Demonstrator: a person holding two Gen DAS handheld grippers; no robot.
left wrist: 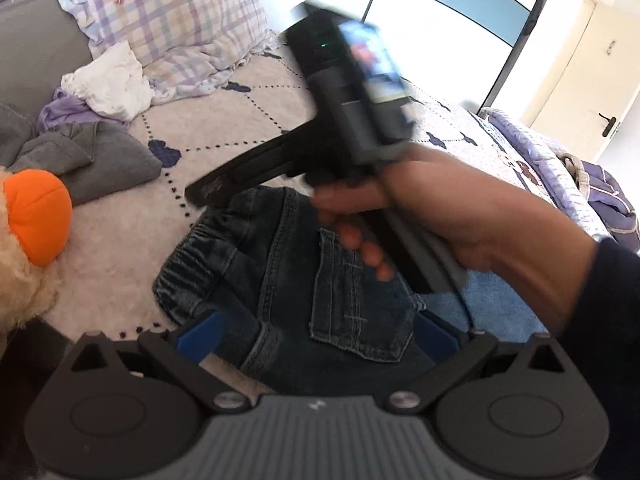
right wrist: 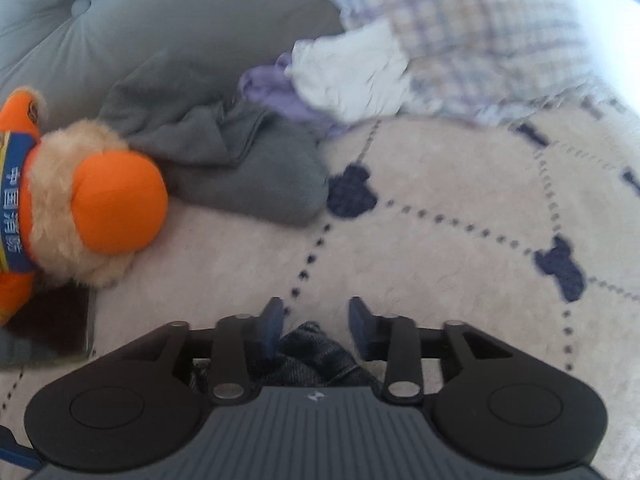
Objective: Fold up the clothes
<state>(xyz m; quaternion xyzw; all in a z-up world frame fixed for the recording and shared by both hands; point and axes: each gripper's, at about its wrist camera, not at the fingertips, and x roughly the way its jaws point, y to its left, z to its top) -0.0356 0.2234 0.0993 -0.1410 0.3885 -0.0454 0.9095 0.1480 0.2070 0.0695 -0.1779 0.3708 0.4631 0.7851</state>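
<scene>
One pair of dark blue denim jeans spread between and just ahead of the left gripper, jaws wide apart, gripping nothing. Denim bunched between the right gripper jaws, parted, no pinch visible. Farther ahead: crumpled grey garment, lilac cloth, white cloth, all heaped, unfolded.

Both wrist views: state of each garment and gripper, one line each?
jeans: spread flat on the bed, waistband bunched, back pocket up.
left gripper: open, over the jeans.
right gripper: open, denim between its fingers, not clamped.
grey garment: crumpled beside the plush toy.
white garment: crumpled, unfolded.
purple garment: crumpled under the white one.
</scene>
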